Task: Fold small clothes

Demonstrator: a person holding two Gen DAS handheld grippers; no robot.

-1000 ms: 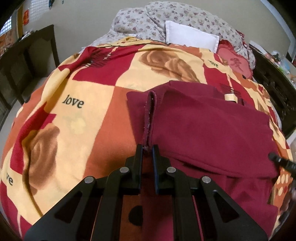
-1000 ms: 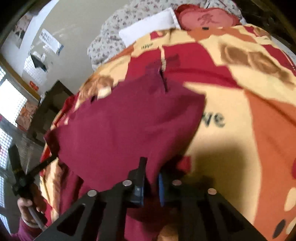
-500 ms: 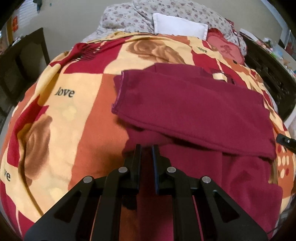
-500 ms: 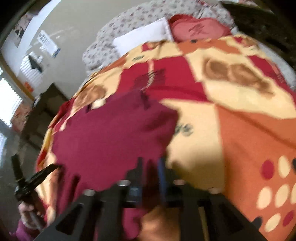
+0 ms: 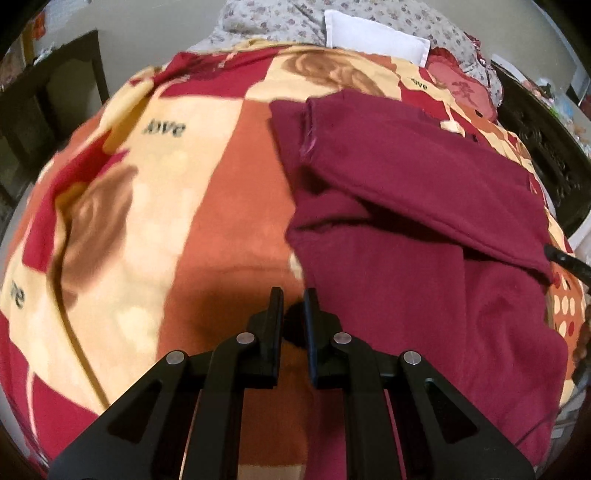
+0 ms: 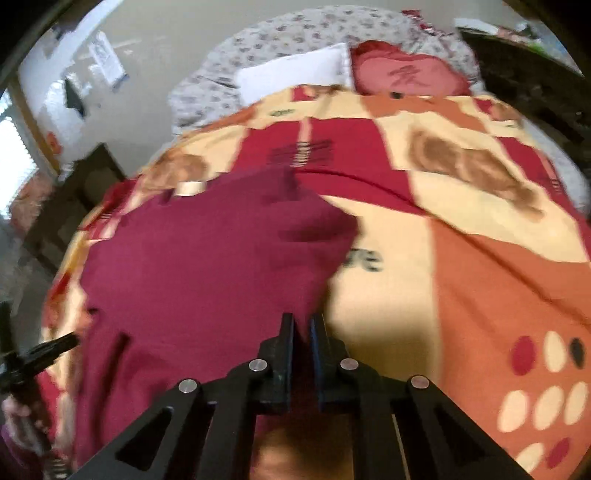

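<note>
Maroon garment (image 5: pixel 424 221), one piece partly folded, lies ahead of both jaws on a patterned blanket (image 5: pixel 207 206). Left gripper (image 5: pixel 293 306) is closed, empty, over blanket; right gripper (image 6: pixel 303 328) is closing at the garment's edge. Two pillows (image 6: pixel 295 74) lie beyond.

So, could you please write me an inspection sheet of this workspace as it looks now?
Surface: bed with a patterned blanket in red, orange and cream.
Job's things: one dark red garment, partly folded, its upper part laid over the lower.
Clutter: white pillow, red cushion, flowered quilt at the head of the bed.
Grippers: left gripper shut, nothing between its fingers; right gripper shut over the garment's edge; whether cloth is pinched is too blurred to tell.
Cables: nothing seen.
Surroundings: dark wooden furniture, pale wall.
</note>
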